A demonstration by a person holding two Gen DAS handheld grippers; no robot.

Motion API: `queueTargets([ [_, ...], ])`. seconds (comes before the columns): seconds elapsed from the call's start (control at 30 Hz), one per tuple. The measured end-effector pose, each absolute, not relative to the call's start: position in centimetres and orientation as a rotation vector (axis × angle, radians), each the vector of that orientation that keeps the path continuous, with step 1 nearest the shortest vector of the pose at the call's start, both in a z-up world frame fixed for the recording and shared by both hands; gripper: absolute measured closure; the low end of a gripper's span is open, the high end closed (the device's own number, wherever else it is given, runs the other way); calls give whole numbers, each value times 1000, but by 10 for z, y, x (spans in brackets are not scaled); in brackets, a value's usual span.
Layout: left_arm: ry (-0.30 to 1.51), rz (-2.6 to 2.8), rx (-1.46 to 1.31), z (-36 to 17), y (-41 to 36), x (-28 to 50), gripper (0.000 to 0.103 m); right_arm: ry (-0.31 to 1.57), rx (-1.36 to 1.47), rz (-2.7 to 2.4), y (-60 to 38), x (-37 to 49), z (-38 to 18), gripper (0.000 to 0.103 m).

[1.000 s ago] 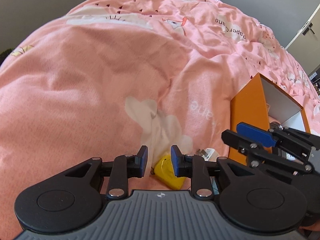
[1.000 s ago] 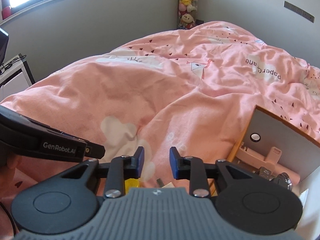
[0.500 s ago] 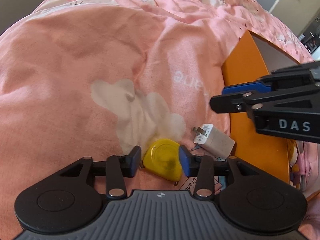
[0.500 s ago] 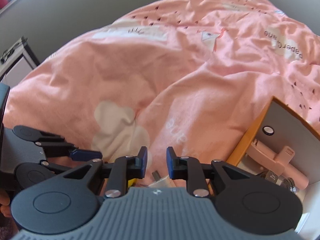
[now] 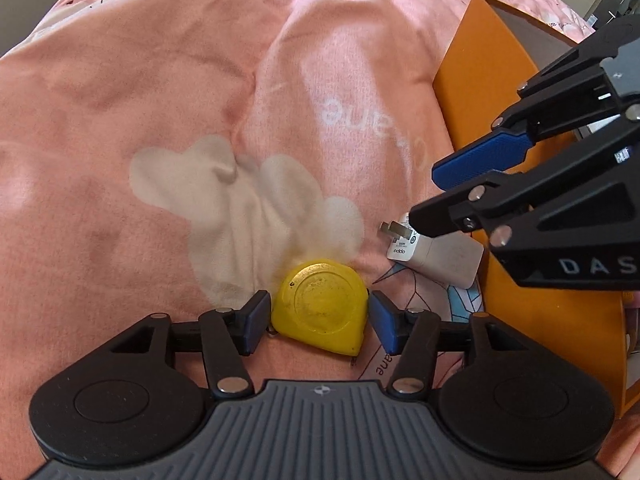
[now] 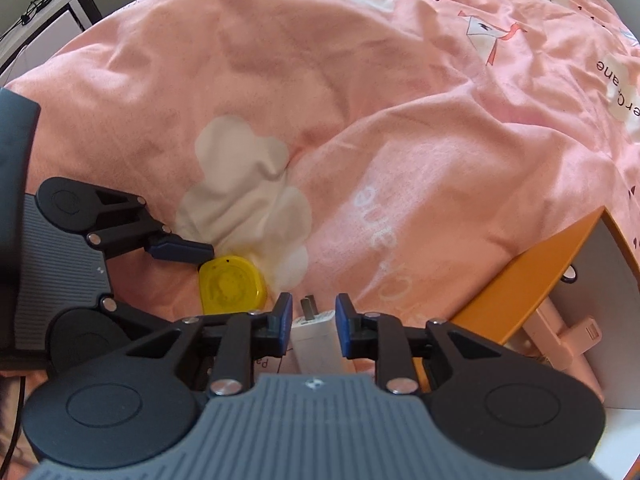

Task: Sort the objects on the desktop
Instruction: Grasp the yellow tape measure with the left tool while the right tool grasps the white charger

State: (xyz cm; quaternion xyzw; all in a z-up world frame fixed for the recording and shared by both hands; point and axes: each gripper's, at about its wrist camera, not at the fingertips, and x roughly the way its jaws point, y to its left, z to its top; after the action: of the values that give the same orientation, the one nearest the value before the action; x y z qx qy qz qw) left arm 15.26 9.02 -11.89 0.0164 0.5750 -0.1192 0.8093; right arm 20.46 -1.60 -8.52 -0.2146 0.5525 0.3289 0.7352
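A yellow tape measure [image 5: 320,306] lies on the pink duvet. My left gripper [image 5: 318,322] is open with one finger on each side of it, small gaps showing. It also shows in the right wrist view [image 6: 230,286]. A white phone charger plug [image 5: 434,256] lies to its right, next to the orange box [image 5: 476,80]. My right gripper [image 6: 310,324] is open and straddles the charger [image 6: 314,330], fingers not touching it. In the left wrist view the right gripper [image 5: 448,200] hangs over the charger.
The orange box [image 6: 516,280] stands open on the right and holds a pink stand [image 6: 568,336] and small metal items. The pink duvet [image 5: 180,100] covers the whole bed. A dark shelf [image 6: 44,20] stands at the far left.
Both grippers have come down and forward onto the bed. The left one opened wider around the tape measure. The right one moved over the charger, now between its fingers.
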Motion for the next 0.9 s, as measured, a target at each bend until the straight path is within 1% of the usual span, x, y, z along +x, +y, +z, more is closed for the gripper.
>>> queueTargets([
  [0.17, 1230, -269, 31, -124, 91, 154, 34, 1262, -517, 769, -14, 205, -87, 75],
  [0.3, 1232, -286, 32, -129, 92, 154, 34, 1280, -593, 798, -8, 200, -89, 70],
  [0.47, 1244, -311, 58, -137, 90, 152, 36, 1305, -662, 812, -3, 200, -93, 69],
  [0.73, 1214, -302, 43, -125, 98, 140, 37, 1338, -758, 801, 7, 203, -107, 68],
  [0.8, 1216, -286, 42, -121, 102, 136, 38, 1345, -762, 796, 9, 204, -111, 64],
  [0.9, 1212, -262, 30, -113, 108, 129, 38, 1342, -799, 782, 13, 202, -116, 64],
])
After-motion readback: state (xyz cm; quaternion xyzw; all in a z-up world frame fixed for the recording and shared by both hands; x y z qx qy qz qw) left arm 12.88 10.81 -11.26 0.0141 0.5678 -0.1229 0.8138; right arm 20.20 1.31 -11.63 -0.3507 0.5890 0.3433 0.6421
